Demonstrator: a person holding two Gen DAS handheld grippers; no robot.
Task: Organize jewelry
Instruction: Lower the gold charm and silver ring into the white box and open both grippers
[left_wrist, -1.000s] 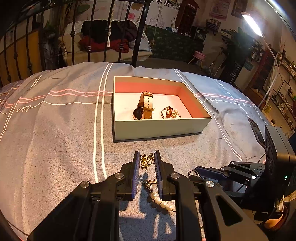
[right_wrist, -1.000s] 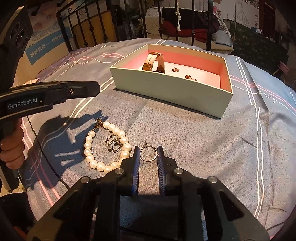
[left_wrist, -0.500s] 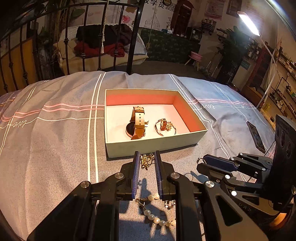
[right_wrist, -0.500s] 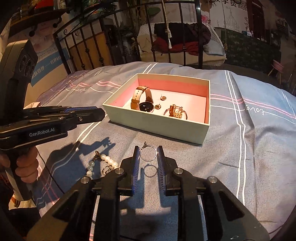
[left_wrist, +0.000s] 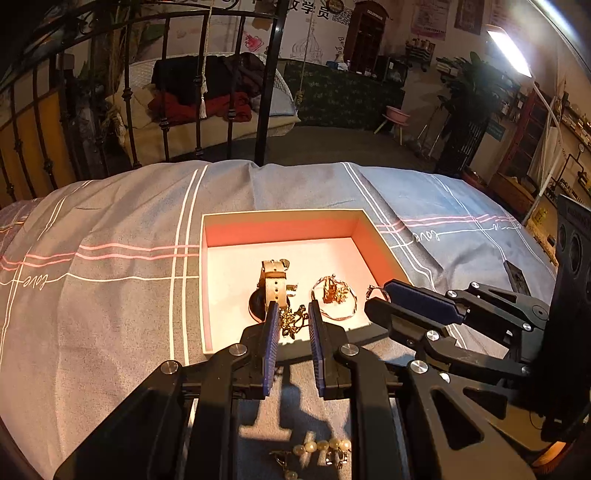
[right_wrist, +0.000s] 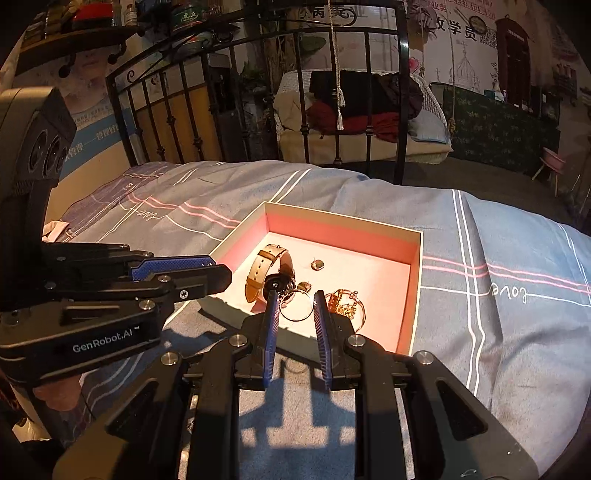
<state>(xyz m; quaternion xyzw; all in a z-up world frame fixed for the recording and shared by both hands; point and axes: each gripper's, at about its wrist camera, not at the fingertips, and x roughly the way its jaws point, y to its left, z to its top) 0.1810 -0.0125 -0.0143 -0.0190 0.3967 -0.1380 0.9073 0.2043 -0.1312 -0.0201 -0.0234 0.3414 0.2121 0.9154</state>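
Observation:
An open box (left_wrist: 280, 216) (right_wrist: 413, 288) with a pink lining rests on the bedspread; inside lie a tan-strapped watch (left_wrist: 274, 283) (right_wrist: 266, 271) and a gold bangle with charms (left_wrist: 334, 297) (right_wrist: 347, 306). My left gripper (left_wrist: 292, 322) is shut on a small gold chain piece (left_wrist: 293, 320), held over the box's near edge. My right gripper (right_wrist: 295, 310) is shut on a thin hoop ring (right_wrist: 295, 309), also over the box, and shows from the side in the left wrist view (left_wrist: 384, 297). A pearl bracelet (left_wrist: 321, 445) lies on the bed below my left gripper.
A grey-blue striped bedspread (left_wrist: 110, 266) covers the bed. A black iron bed frame (left_wrist: 266, 85) stands behind the box. A dark flat item (left_wrist: 515, 273) lies on the bedspread to the right. Small studs (right_wrist: 317, 264) sit in the box.
Both grippers rose and moved forward from the bedspread to over the box, each carrying its piece. The pearl bracelet stayed behind on the bed.

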